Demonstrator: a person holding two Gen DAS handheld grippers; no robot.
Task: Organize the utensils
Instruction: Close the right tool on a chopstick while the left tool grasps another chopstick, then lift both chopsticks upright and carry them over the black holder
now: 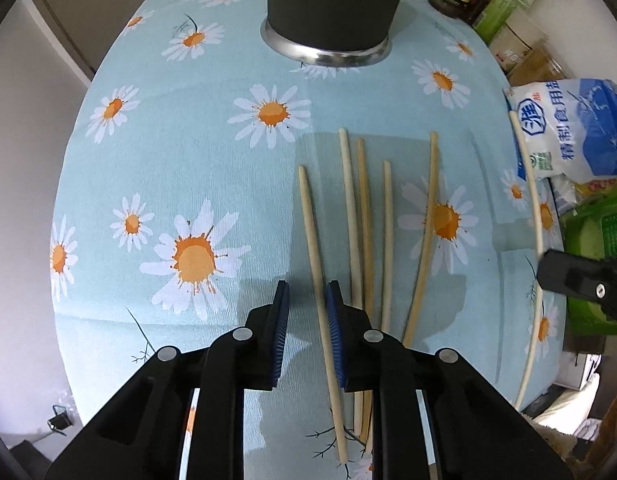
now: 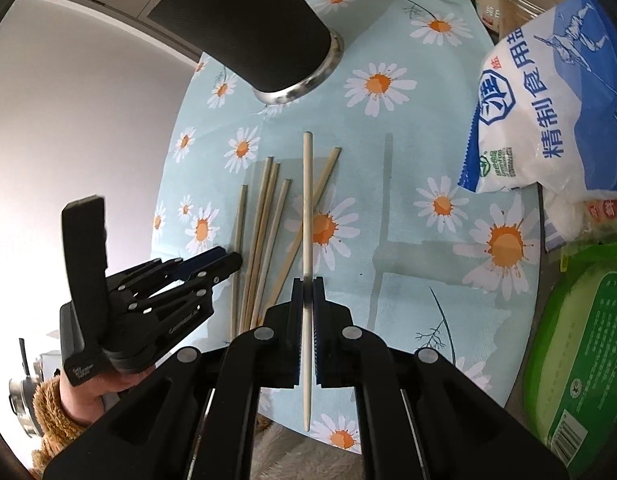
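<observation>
Five pale wooden chopsticks lie fanned on the daisy-print desk, tips toward a black utensil holder on a steel base. The left gripper points down over the leftmost stick, which lies in the gap, its fingers narrowly apart and not pressing. The right gripper is clamped on a sixth chopstick, lifted above the rest. Bare cloth stretches left to the round edge; a salt bag and jars crowd the right.
</observation>
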